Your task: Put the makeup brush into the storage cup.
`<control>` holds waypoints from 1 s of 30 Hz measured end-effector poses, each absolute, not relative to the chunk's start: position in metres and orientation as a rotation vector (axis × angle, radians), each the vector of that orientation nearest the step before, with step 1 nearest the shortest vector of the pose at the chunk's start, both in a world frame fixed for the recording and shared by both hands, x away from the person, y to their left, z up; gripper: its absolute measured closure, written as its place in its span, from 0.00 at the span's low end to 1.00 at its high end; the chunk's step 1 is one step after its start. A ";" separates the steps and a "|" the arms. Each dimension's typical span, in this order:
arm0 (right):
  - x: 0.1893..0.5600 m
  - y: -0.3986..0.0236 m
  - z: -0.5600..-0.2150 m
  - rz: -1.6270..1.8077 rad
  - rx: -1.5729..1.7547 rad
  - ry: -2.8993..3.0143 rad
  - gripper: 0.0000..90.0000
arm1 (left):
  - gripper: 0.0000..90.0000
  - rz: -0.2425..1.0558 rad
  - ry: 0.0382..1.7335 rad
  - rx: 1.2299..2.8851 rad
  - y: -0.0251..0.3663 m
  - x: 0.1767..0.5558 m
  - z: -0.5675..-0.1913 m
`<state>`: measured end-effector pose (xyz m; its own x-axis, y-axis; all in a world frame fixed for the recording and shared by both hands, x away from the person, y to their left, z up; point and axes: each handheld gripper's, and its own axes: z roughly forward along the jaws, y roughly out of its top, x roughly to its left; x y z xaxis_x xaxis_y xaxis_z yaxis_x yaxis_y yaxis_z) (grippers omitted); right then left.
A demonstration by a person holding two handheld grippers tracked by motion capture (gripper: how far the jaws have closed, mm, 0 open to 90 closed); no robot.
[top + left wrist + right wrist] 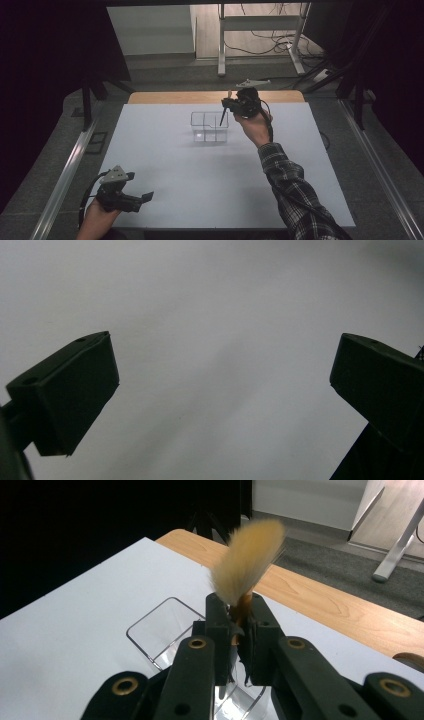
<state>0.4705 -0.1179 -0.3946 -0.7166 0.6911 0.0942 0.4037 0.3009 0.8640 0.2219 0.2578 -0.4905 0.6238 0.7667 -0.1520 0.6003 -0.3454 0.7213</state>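
Two claws: right claw (239,630) clamped on a brush (248,560) above the clear organizer (209,126); left claw (225,375) spread wide, empty.

**Pale surface, dark tools**

The surface (165,165) is white with a light wood strip at its far edge. Both grippers, left (142,197) and right (239,630), are black. The brush (248,560) has tan-yellow bristles. The organizer box (209,126) is clear. The sleeve (292,192) is dark plaid.
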 end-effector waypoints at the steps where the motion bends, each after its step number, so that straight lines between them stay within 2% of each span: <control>1: 0.471 -0.117 -0.397 1.373 0.992 2.281 0.93 | 0.00 0.273 1.069 2.069 0.258 0.222 -0.490; 30: 0.474 -0.111 -0.428 1.306 1.010 2.322 0.93 | 0.00 0.270 1.059 2.082 0.256 0.222 -0.491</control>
<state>0.4737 -0.1109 -0.4280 -0.7117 0.6975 0.0834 0.4335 0.3427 0.8334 0.2219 0.2562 -0.4909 0.6317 0.7612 -0.1465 0.5979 -0.3581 0.7171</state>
